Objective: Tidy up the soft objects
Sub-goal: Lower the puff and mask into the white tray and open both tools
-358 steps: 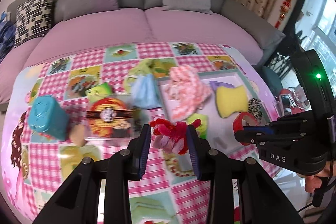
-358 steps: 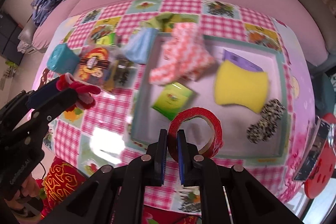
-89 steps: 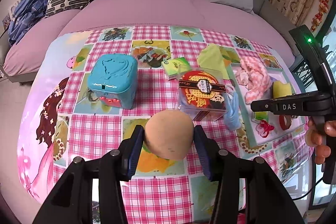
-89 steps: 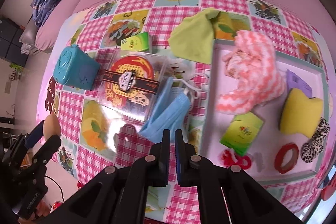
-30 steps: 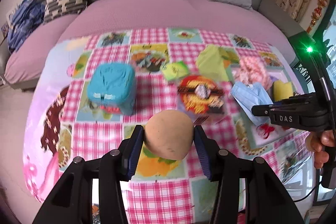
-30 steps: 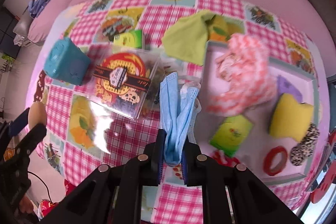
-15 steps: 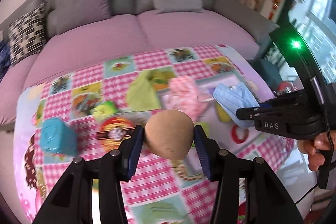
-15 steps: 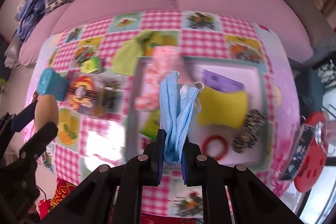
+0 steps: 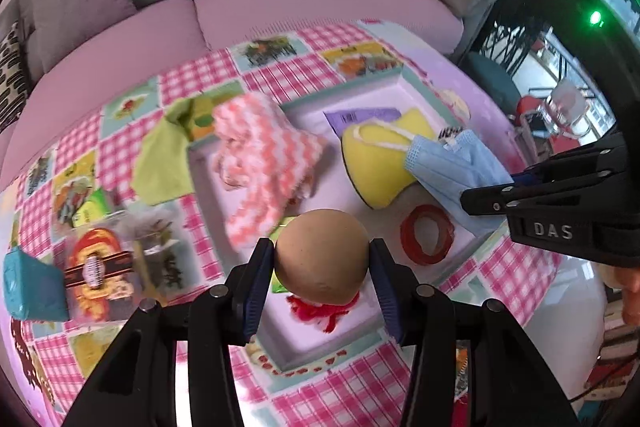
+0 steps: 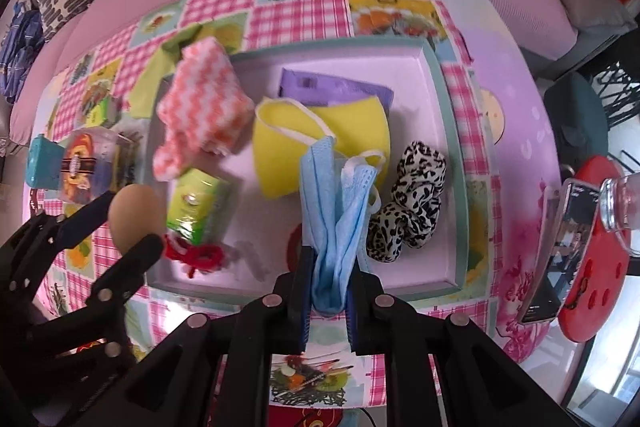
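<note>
Left gripper [image 9: 322, 263] is clamped on a tan sponge ball [image 9: 321, 255] above the tray [image 10: 448, 131], about 7 o'clock of it. Right gripper [image 10: 326, 287] pinches a blue face mask [image 10: 332, 211], dangling over the yellow sponge [image 10: 288, 135] mid-tray.

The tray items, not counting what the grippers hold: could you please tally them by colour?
Yellow: 1, sponge
Purple: 1, packet
Pink-white: 1, cloth
Green: 1, packet
Red: 2, tape ring, yarn
Leopard: 1, scrunchie
Total: 7
</note>
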### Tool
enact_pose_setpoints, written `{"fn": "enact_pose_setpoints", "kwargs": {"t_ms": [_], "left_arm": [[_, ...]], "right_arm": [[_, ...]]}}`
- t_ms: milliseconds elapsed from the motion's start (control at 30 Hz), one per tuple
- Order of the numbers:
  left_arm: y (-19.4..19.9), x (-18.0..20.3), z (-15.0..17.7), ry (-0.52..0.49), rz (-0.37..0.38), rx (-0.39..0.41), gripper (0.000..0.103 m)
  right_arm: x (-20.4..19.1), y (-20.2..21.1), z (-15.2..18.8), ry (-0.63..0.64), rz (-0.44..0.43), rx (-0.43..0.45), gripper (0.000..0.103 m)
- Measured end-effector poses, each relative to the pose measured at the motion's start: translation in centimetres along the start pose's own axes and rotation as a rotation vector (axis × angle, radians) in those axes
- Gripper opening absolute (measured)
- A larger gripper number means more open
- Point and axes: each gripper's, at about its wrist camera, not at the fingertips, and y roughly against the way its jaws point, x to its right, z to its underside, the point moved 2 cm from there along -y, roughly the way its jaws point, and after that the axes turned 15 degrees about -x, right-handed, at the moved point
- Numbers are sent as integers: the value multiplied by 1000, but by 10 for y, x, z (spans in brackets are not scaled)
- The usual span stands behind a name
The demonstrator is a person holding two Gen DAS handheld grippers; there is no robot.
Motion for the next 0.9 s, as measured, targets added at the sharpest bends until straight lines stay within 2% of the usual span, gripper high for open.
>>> {"fn": "enact_pose_setpoints", "kwargs": {"t_ms": [233,500,567,633,767,800,833,867,900], "left_arm": [[-38,-1,-6,8,-3,-62,50],[-46,-2,-8,17,15,-85,54],[-43,-4,-7,29,13,-88,65],[-40,-6,-5,35,8,-82,65],[-30,-14,-1,65,-5,-74,68],[-26,-18,1,77,-13,-68,72],[-23,-22,1,86,-18,-63,80],[-20,-26,2,99,-27,-59,85],[-15,-31,4,111,-34,-53,85]], "right_arm": [[9,-24,-8,-5,-11,-37,15],[8,-31,-17,8,-28,-51,17],[6,-30,-17,10,-31,-55,33],[2,-29,-18,14,-22,-51,38],[-7,-26,-14,17,-33,-54,41],[-10,-25,-12,16,-31,-53,45],[-13,-22,-9,14,-29,-51,54],[-17,-18,-6,15,-31,-47,60],[-18,-16,-5,18,-33,-43,61]]}}
